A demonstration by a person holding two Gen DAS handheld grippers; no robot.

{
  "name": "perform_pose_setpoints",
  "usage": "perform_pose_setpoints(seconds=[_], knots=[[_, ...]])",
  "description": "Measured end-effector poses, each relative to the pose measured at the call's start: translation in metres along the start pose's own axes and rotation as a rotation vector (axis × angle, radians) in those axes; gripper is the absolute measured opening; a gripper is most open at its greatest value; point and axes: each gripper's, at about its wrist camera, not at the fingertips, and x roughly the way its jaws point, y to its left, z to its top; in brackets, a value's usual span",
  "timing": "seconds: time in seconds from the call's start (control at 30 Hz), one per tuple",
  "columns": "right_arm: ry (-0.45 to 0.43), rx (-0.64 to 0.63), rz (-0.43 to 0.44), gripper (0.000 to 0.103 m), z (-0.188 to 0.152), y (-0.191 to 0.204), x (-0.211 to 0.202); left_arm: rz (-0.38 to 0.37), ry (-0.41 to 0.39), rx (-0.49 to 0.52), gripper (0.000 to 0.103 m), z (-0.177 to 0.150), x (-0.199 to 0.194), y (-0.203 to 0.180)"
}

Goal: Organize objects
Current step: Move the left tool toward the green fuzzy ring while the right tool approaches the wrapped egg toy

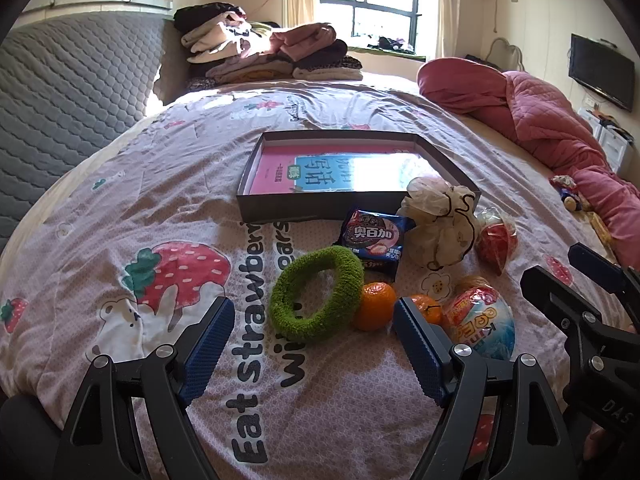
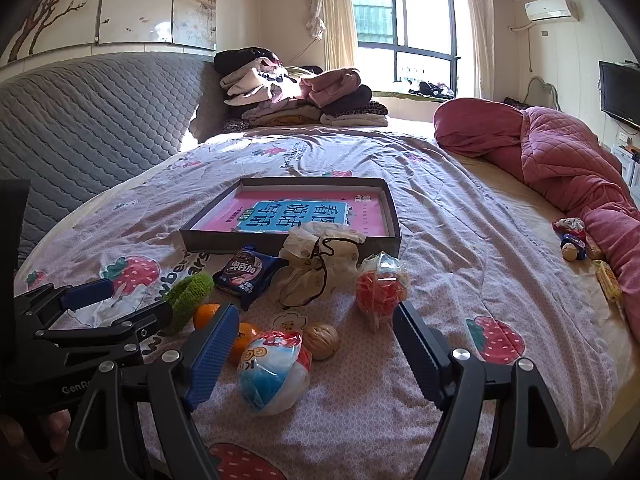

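Both of my tongs are spread as wide as they go and carry nothing. In the left wrist view my left gripper [image 1: 312,316] fills the lower middle of the frame, tilted down over the bedspread [image 1: 120,184]; the green fuzzy ring [image 1: 316,292] lies between its blue pads, nearer the far end, and no pad touches it. An orange [image 1: 374,306] sits against the ring's right side, and a second orange [image 1: 428,308] peeks out just behind the right pad. In the right wrist view my right gripper [image 2: 316,336] hangs at the bottom centre, jaws apart, with the red-white-and-blue snack bag [image 2: 274,372] lying between them beside the left pad; whether the pad touches it I cannot tell. A walnut [image 2: 322,340] rests just beyond that bag. Farther up the frame come the dark cookie packet [image 2: 246,274], the cream drawstring pouch [image 2: 316,272] and a clear bag of red pieces [image 2: 380,290], all in front of the shallow grey box [image 2: 288,246], which holds a pink book [image 2: 304,212].
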Motion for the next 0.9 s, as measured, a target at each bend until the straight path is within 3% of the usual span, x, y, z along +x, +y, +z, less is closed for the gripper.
perform_pose_setpoints(seconds=[0.37,0.9], knots=[[-0.007,0.002,-0.001,0.079,0.000,-0.001,-0.004,-0.001,-0.002,0.002,0.082,0.000,-0.005,-0.001],[0.027,-0.008,0.014,0.079,-0.005,0.004,-0.003,-0.009,0.060,-0.012,0.082,-0.011,0.003,0.008]])
